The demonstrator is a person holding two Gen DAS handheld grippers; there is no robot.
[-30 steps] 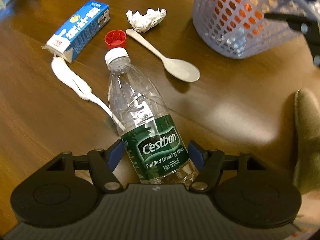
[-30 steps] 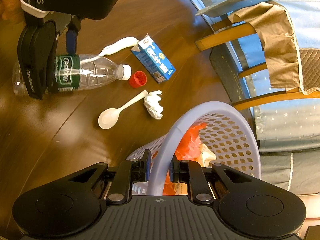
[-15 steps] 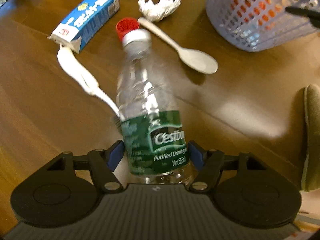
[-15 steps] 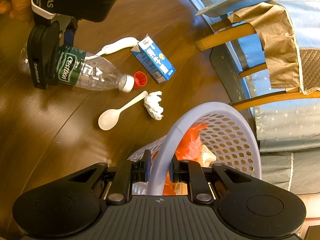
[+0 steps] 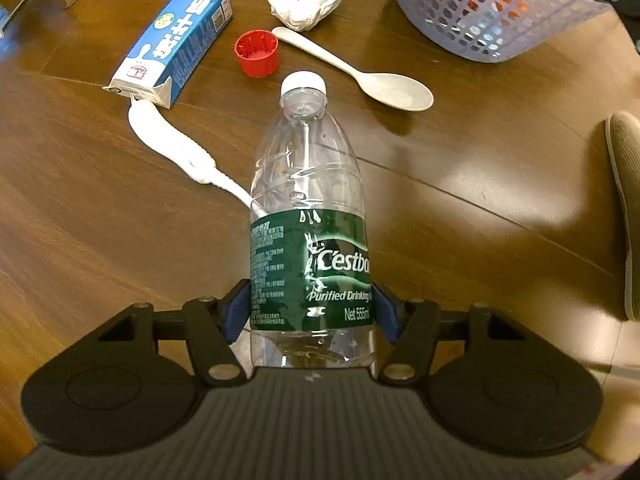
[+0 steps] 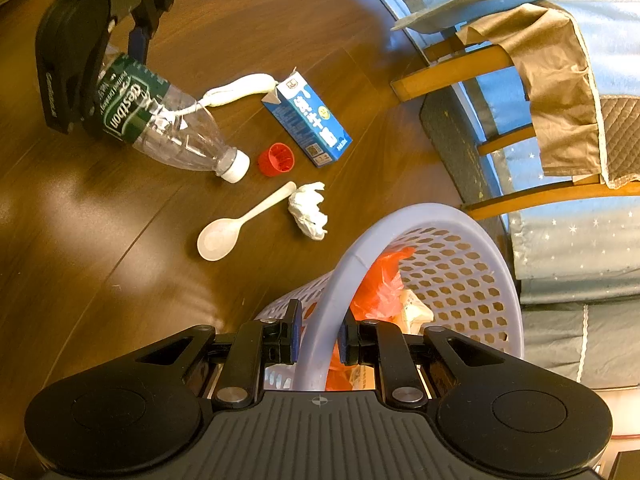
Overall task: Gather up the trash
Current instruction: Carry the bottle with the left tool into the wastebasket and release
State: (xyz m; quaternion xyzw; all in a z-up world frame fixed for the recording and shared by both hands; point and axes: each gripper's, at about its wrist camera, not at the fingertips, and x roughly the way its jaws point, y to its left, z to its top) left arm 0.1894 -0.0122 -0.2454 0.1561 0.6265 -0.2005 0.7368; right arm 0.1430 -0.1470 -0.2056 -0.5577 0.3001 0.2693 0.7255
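- Left wrist view: left gripper [image 5: 311, 306] jaws pinch the bottle [image 5: 310, 216] at its green label, neck tilted toward the counter [image 5: 460, 184].
- Looks nearly empty: light, thin-walled, probably crushes if squeezed; the labelled midsection seems the right hold.
- Label reads "C'estbon", "Purified Drinking", "Net 555ml".
- Right gripper [image 6: 318, 340] jaws clamp the basket [image 6: 452, 256] rim.

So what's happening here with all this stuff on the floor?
A person is clearing up litter with two handheld grippers. The left gripper is clamped on a clear water bottle, holding it by its green label. The right gripper pinches the rim of a lavender basket that already has orange trash inside. On the wooden floor lie a blue carton, a red cap, a white spoon and a crumpled tissue.
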